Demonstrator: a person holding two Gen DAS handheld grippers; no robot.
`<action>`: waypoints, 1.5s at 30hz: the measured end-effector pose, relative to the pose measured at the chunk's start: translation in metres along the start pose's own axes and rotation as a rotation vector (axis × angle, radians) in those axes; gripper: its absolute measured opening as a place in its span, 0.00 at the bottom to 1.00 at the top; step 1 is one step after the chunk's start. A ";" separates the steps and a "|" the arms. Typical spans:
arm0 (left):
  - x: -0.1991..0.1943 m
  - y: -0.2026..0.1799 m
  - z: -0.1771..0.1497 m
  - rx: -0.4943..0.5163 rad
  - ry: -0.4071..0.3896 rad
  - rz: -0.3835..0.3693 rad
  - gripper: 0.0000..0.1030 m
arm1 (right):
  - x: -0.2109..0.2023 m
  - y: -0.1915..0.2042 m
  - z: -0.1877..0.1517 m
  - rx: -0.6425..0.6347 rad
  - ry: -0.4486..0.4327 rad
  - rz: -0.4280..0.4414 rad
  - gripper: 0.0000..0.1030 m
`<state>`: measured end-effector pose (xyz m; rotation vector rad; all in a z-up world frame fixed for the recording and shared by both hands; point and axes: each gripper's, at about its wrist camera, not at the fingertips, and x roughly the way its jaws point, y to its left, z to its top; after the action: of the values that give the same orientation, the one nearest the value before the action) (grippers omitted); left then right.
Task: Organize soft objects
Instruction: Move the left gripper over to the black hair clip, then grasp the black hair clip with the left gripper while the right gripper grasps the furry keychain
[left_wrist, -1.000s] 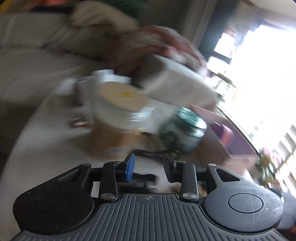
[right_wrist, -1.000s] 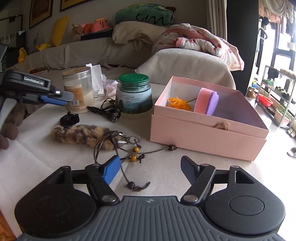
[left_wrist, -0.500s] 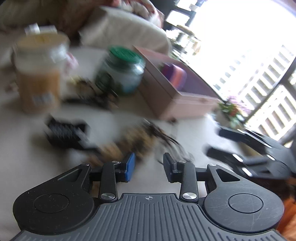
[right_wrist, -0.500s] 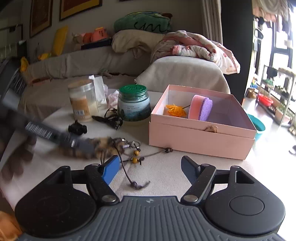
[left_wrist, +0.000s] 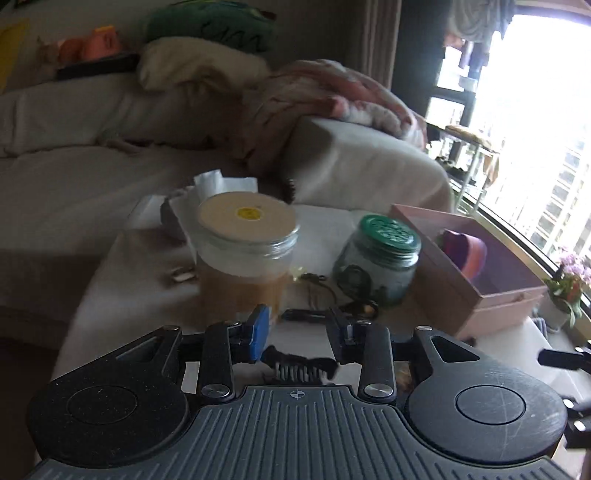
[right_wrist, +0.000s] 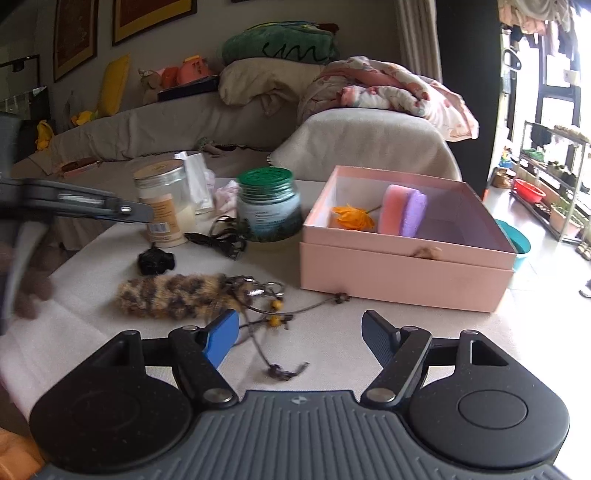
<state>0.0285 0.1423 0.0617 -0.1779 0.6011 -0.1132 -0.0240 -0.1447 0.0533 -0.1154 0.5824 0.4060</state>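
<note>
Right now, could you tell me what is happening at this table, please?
A person is sorting soft things into the open pink cardboard box, which already holds a pink-and-purple sponge and an orange fabric flower. The leopard-print furry keychain lies on the table, apart from both grippers. The left gripper hovers partly open above a black hair claw; the right gripper is open and empty.

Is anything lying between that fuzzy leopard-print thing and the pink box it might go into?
Only loose bits: the leopard-print furry pouch trails a metal key ring with beaded brown cords across the table toward the pink cardboard box. Nothing tall blocks the way.
</note>
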 end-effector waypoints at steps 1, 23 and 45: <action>0.005 0.001 0.001 0.013 0.008 -0.008 0.36 | 0.001 0.005 0.003 -0.017 0.000 0.010 0.72; -0.012 0.038 -0.016 -0.083 0.072 -0.056 0.36 | 0.066 0.058 0.011 -0.314 0.186 0.048 0.42; -0.019 -0.016 -0.048 0.089 0.198 -0.250 0.36 | -0.013 0.017 -0.010 -0.152 0.005 0.004 0.77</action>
<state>-0.0154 0.1229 0.0361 -0.1559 0.7680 -0.4029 -0.0455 -0.1354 0.0523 -0.2608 0.5569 0.4541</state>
